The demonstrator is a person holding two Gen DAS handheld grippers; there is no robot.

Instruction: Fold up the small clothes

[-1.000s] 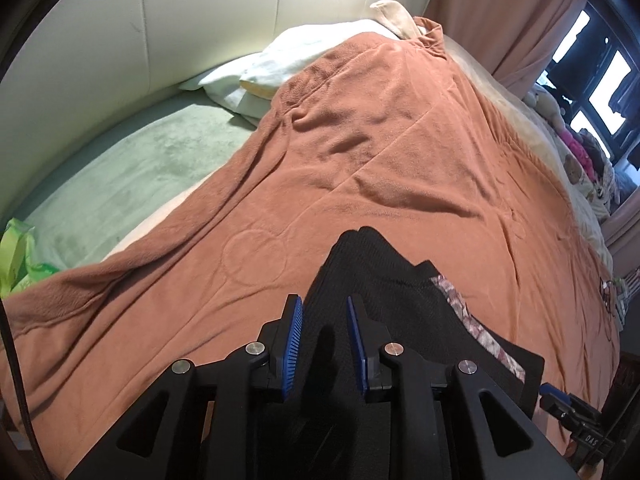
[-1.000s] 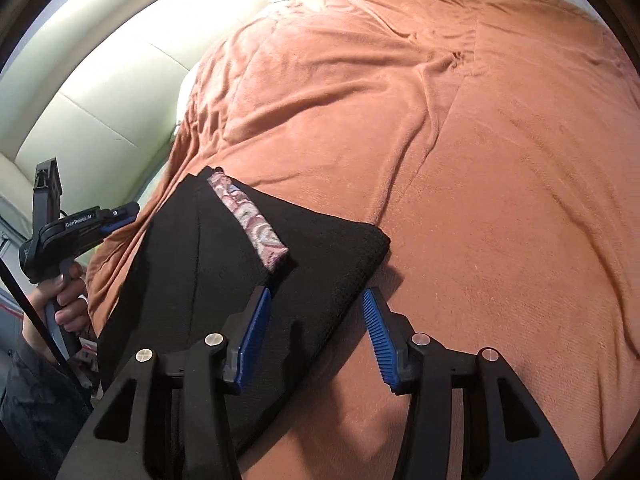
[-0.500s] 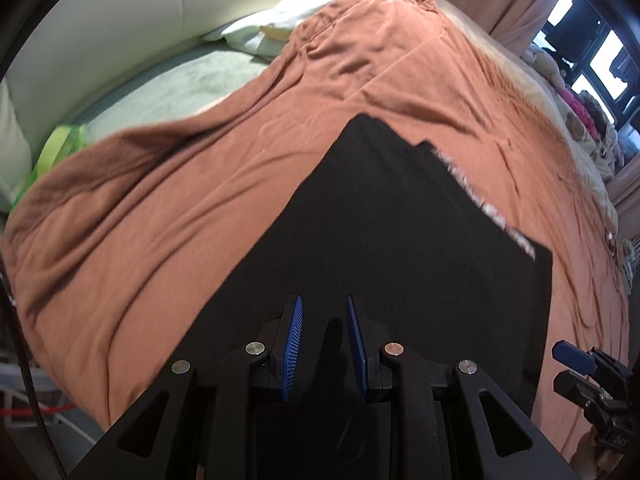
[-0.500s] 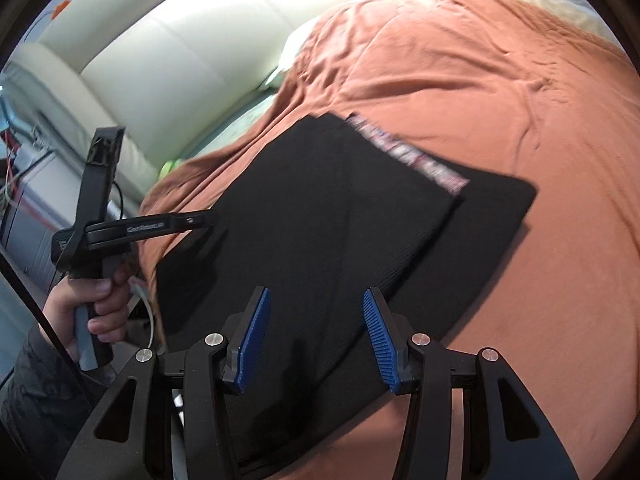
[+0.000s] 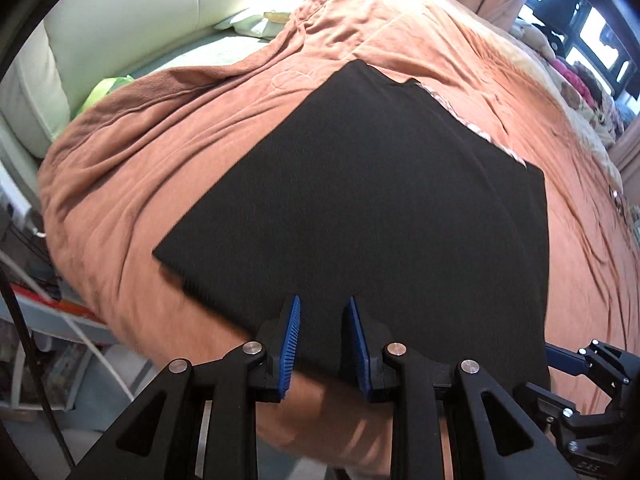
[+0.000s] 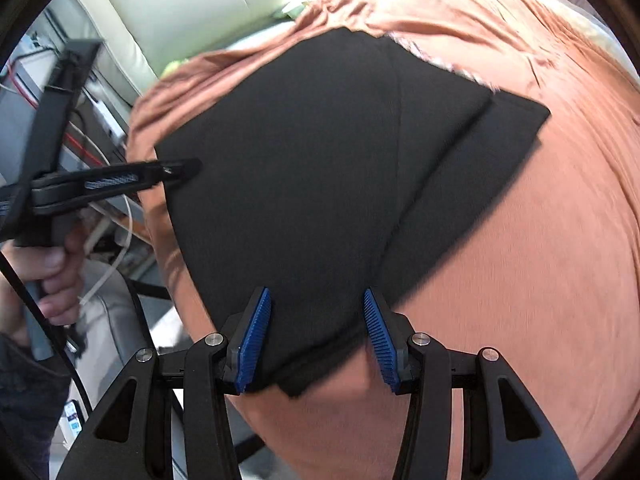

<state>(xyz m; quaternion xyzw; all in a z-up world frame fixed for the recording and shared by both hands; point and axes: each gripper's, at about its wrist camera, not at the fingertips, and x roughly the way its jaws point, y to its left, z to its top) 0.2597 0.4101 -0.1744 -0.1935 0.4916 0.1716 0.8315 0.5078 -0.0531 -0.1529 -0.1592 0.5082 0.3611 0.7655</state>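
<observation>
A black garment (image 5: 380, 200) lies flat on the orange blanket (image 5: 160, 140), folded in layers, with a patterned strip (image 5: 472, 128) along its far right edge. My left gripper (image 5: 323, 344) hovers over the garment's near edge. Its jaws are opening, a narrow gap apart, and the pads press on nothing. The right wrist view shows the same garment (image 6: 320, 160) and strip (image 6: 432, 60). My right gripper (image 6: 316, 340) stands open above the near corner, the cloth below its fingers and not pinched. The left gripper (image 6: 176, 168) shows there at the garment's left edge.
A cream padded headboard (image 5: 120, 20) and green sheet (image 5: 192, 60) lie beyond the blanket. Stuffed toys (image 5: 572, 92) sit far right by a window. Past the bed's near left edge are cables and shelves (image 5: 40, 300). A hand (image 6: 56, 264) holds the left gripper's handle.
Both grippers have drawn back from the garment's far end to its near edge at the bedside. The whole garment has come into view. The right gripper's jaws kept their width.
</observation>
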